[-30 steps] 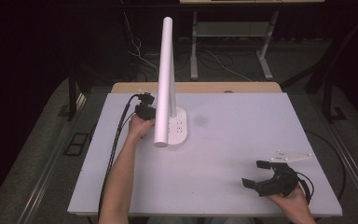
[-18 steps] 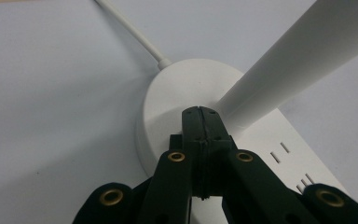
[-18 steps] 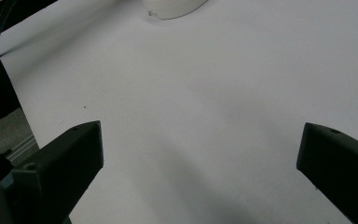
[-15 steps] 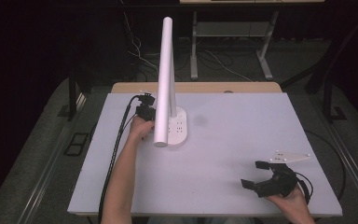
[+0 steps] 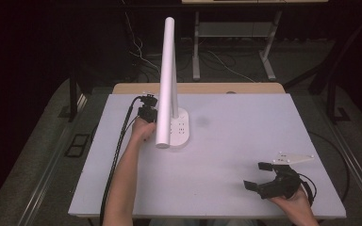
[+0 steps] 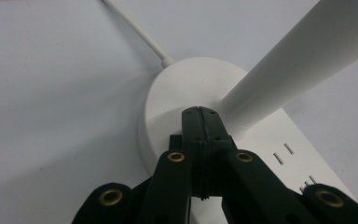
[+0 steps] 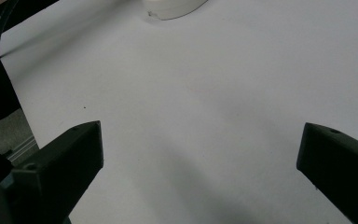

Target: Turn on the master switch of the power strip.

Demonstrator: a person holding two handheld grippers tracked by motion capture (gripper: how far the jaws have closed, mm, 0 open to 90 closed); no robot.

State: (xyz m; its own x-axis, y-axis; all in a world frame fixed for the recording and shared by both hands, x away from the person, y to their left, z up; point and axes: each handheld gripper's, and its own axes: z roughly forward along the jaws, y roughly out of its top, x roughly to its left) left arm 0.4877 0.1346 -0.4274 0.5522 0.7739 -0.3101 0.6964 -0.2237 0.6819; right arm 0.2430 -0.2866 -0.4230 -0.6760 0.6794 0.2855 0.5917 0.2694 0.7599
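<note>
dark room behind, cables and metal desk legs on the floor at the top of the high view; white table (image 5: 226,155) across the middle of the frame, wooden edge along its far side. white lamp (image 5: 167,80) left of centre: oval base (image 5: 181,127) flat on the table, long tube rising from it toward the top of the frame and leaning toward the camera, small slot marks on the base top. left gripper (image 5: 147,110) at the base's left edge, hand (image 5: 143,129) just below it, forearm running down to the bottom left, black cable trailing along the arm. in the left gripper view, jaws pressed flat together with nothing between them, tip (image 6: 199,114) over the round end of the base (image 6: 168,93), just beside the foot of the tube (image 6: 298,56); cannot tell whether touching. white cord (image 6: 135,30) running from the base to the upper left. right gripper (image 5: 261,175) at the lower right of the high view, well apart from the lamp, jaws spread wide and holding nothing, grey plate (image 5: 292,158) just above it. in the right gripper view, two black jaws at the lower corners, bare table (image 7: 205,93) between them, a bit of the base (image 7: 172,7) at the top edge.
</note>
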